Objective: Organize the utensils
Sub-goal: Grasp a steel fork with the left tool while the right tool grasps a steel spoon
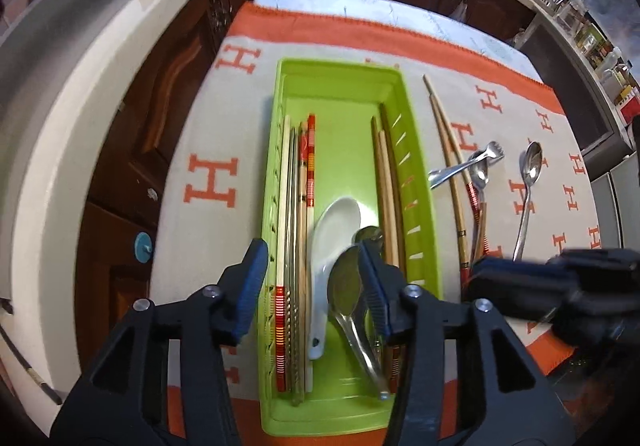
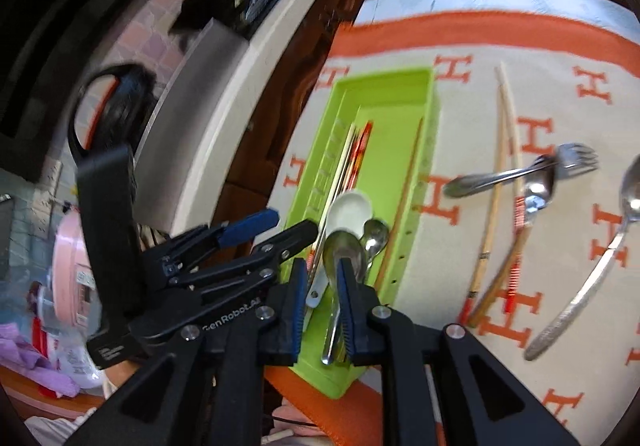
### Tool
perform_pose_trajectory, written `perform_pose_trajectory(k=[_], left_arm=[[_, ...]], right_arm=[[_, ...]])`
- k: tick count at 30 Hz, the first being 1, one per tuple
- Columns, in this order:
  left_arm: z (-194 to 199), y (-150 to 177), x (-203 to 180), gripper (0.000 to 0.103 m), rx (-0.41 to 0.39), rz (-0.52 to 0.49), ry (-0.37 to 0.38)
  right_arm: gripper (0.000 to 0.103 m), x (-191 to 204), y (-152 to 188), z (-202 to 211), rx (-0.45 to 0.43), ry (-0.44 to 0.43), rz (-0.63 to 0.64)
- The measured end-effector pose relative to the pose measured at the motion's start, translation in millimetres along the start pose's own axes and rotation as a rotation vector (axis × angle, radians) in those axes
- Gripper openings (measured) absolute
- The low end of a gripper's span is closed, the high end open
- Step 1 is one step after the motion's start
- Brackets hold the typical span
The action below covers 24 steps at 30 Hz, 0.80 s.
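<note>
From the left wrist we look down into the green utensil tray, lying on an orange-and-white cloth. Chopsticks line its left wall and right wall, and a white ceramic spoon lies in the middle with a large steel spoon and a smaller one beside it. Our left gripper hangs over the tray's near end with its jaws wide and nothing between them. Out on the cloth wait two loose chopsticks, a fork, a spoon under it, and a long spoon.

From the right wrist, our right gripper sits low over the tray's near end, jaws narrow, with the large steel spoon's handle running between the pads. We cannot tell whether the pads press it or have just let go.

We judge this to be the placing of that spoon in the tray. Next comes freeing the jaws fully, lifting clear of the tray, and going to the cloth. There the fork lies across a chopstick and the spoon, so it looks the sensible piece to take first.
</note>
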<state>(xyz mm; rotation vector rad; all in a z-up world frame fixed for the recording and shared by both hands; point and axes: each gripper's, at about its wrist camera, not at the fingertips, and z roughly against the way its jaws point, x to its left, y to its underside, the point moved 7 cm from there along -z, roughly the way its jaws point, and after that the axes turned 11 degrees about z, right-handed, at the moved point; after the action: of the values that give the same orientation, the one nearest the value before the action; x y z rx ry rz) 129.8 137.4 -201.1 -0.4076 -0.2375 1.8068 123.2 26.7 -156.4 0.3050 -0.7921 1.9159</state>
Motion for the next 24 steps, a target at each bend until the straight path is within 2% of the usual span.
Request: perform_pose_trajectory(k=[4,11,18,24], left_arm=[[15.5,-2.5,-9.2,0.044,-0.023,-0.009,0.023],[38.1,-6.3,-29.6,0.044,-0.051,-0.029,0.065],[51.6,-11.9,-59.4,0.044,-0.070,-0.075,0.091],[48.3,-20.2,-89.1,0.044,-0.076,-0.128,0.106]], right_arm=[[0.015,-12.3,-5.1,31.3,-0.072,0.011,-0.040],[0.015,-34.3,-7.8,67.7,-0.147,0.052,-0.099],[0.015,-57.7,-6.3,81.2,-0.172,0.088,-0.150],[0.015,-75.9,-5.1,83.4,-0.175,0.097,-0.188]])
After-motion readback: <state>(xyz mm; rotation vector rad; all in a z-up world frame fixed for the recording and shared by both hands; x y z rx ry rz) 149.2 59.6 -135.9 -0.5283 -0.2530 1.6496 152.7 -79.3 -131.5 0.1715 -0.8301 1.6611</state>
